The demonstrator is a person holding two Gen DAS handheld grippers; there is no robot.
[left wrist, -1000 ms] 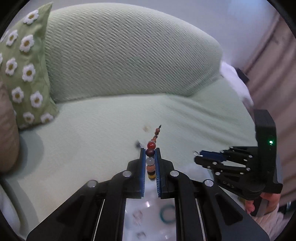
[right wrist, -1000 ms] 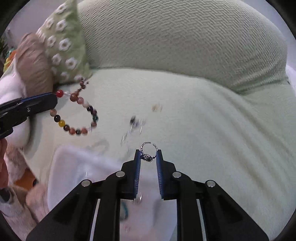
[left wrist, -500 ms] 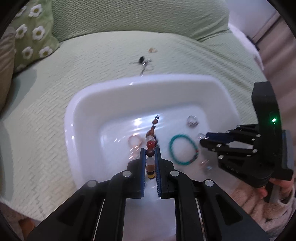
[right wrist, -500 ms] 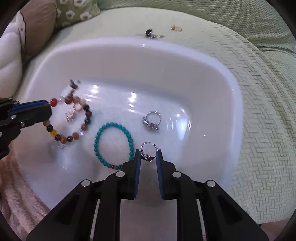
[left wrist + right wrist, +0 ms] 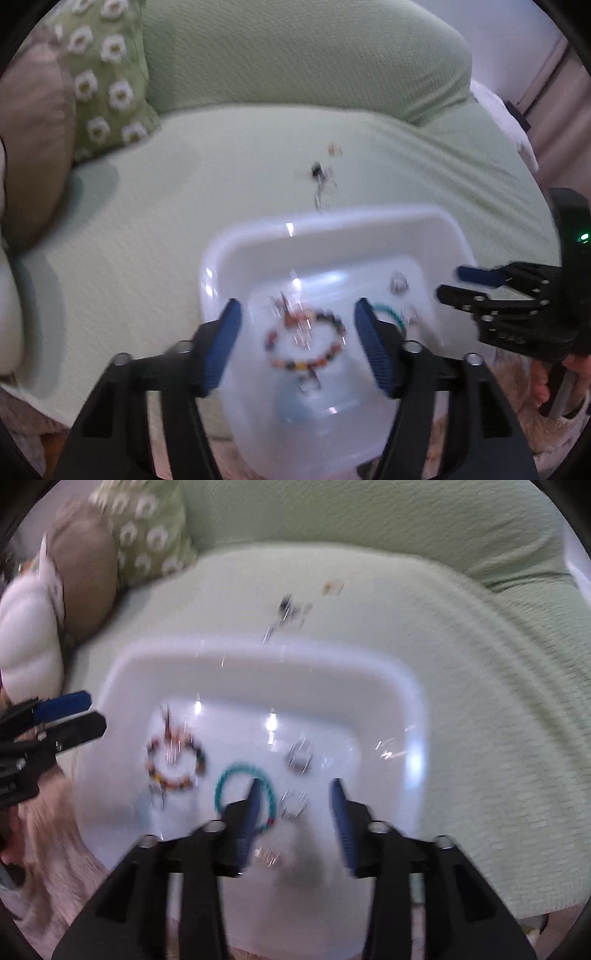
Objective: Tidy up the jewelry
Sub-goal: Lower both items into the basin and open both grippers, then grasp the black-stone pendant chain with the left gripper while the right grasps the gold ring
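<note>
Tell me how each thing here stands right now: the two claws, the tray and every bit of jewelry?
Left gripper: open, empty, above the tray.
Right gripper: open, empty, above the tray.
Tray: on the sofa, holding jewelry.
Beaded bracelet: lying flat in the tray.
Teal bracelet: flat in the tray, beside it.
Two rings: in the tray.
Earrings: on the sofa, not yet in the tray.

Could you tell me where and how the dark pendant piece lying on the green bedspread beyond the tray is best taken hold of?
I'd grip the dark pendant piece at its round dark bead, coming straight down from above with a claw. It lies flat on the green bedspread, just past the white tray, and its thin silvery tail trails toward the tray, too fine to pinch reliably. Blur hides finer detail.
</note>
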